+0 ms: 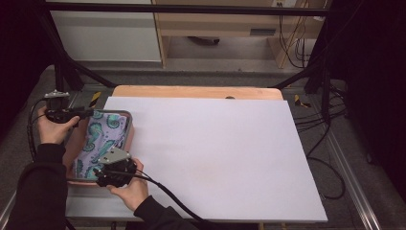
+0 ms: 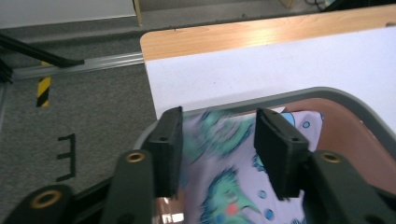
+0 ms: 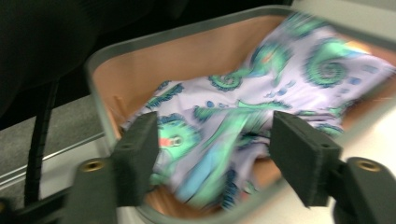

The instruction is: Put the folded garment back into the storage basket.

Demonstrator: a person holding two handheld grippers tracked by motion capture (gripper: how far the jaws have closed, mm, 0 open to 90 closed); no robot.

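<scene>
While the patterned cloth (image 1: 103,141) lies in the tray (image 1: 129,125) at the tabletop's (image 1: 215,153) left edge, both tongs stand apart over it. Left tongs (image 2: 217,149) at the far end, right tongs (image 3: 219,154) at the near end, neither gripping

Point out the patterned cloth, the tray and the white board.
patterned cloth (image 1: 101,139), high view, on its middle fold.
tray (image 2: 299,94), left gripper view, on its grey rim.
white board (image 1: 215,158), high view, on its bare middle.
</scene>
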